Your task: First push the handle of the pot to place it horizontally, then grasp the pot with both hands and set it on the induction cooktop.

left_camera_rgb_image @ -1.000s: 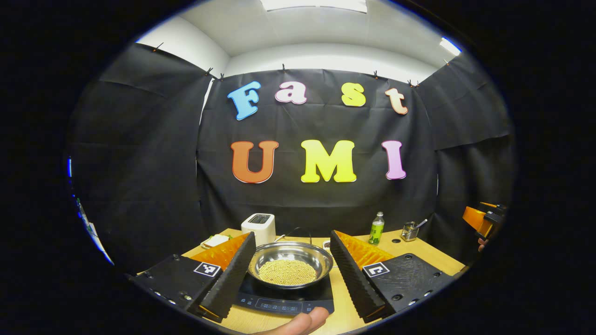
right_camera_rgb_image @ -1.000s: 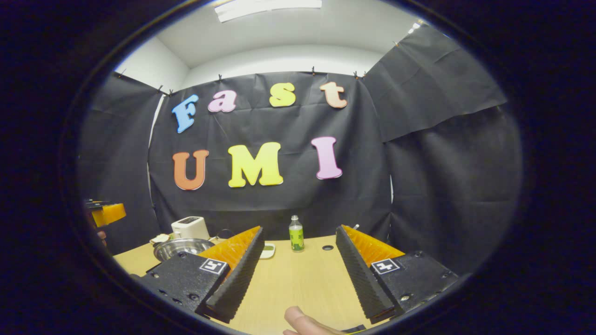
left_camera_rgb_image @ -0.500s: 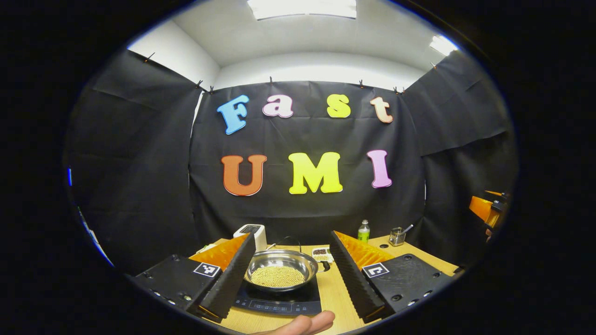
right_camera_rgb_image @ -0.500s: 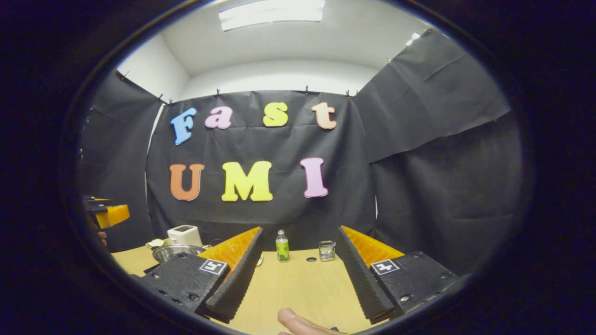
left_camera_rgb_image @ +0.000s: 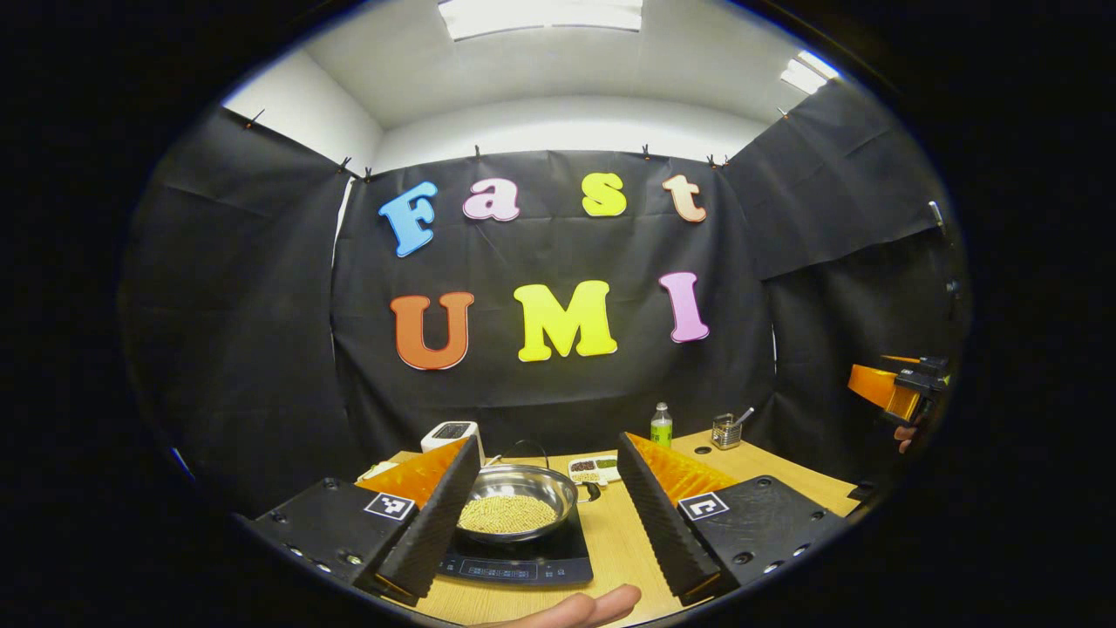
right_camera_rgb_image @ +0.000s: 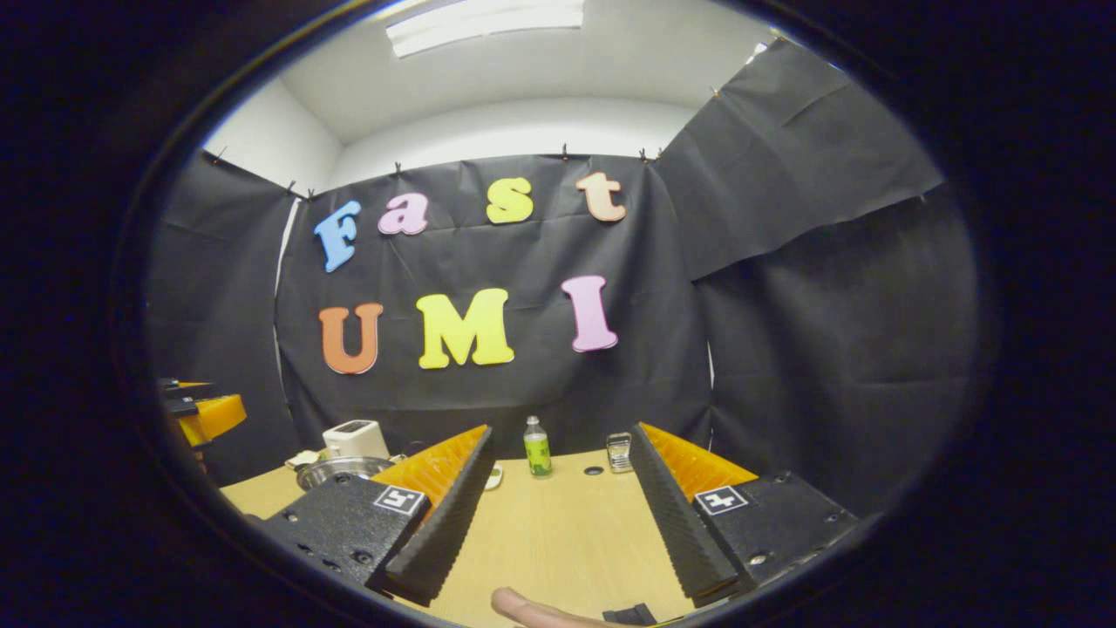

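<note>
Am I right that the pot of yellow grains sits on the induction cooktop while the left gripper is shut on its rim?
Not quite. In the left gripper view the pot does sit on the induction cooktop, but the left gripper is open, its fingers spread and clear of the rim, holding nothing.

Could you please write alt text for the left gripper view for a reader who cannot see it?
A round steel pot of yellow beans sits on a black induction cooktop on a wooden table, framed between the open left gripper.
</note>
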